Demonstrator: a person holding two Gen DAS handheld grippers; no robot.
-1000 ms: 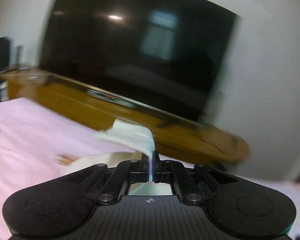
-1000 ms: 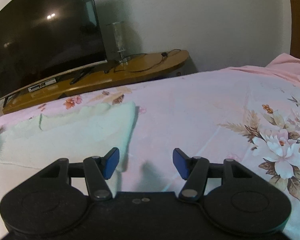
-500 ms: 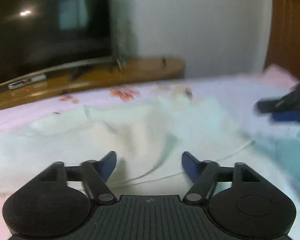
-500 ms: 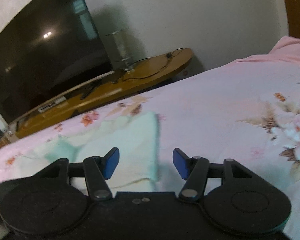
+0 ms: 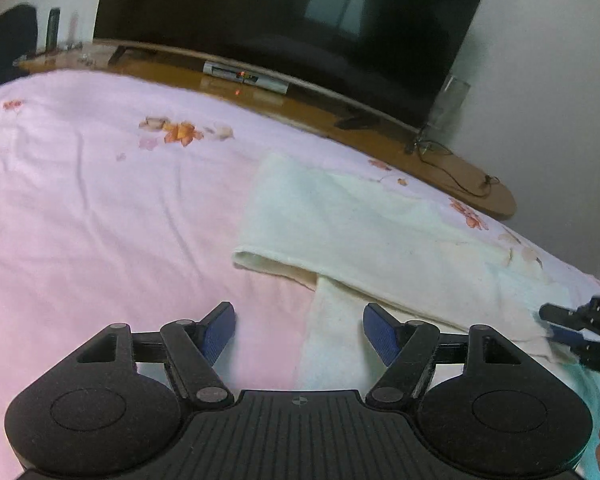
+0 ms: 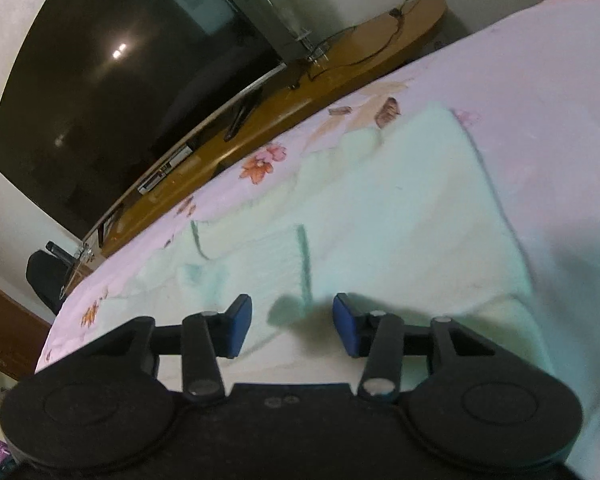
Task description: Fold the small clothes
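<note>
The wide bed with the pink flowered sheet carries everything. The pale cream soft cloth garment lies toward the bed's far edge, by the long wooden TV desk, with one part now folded over. A second ago the left tool pinched a corner of it in the air; now it is released, with nothing between its fingers. The right tool stays spread over the garment, ready, I think, for the next fold.
</note>
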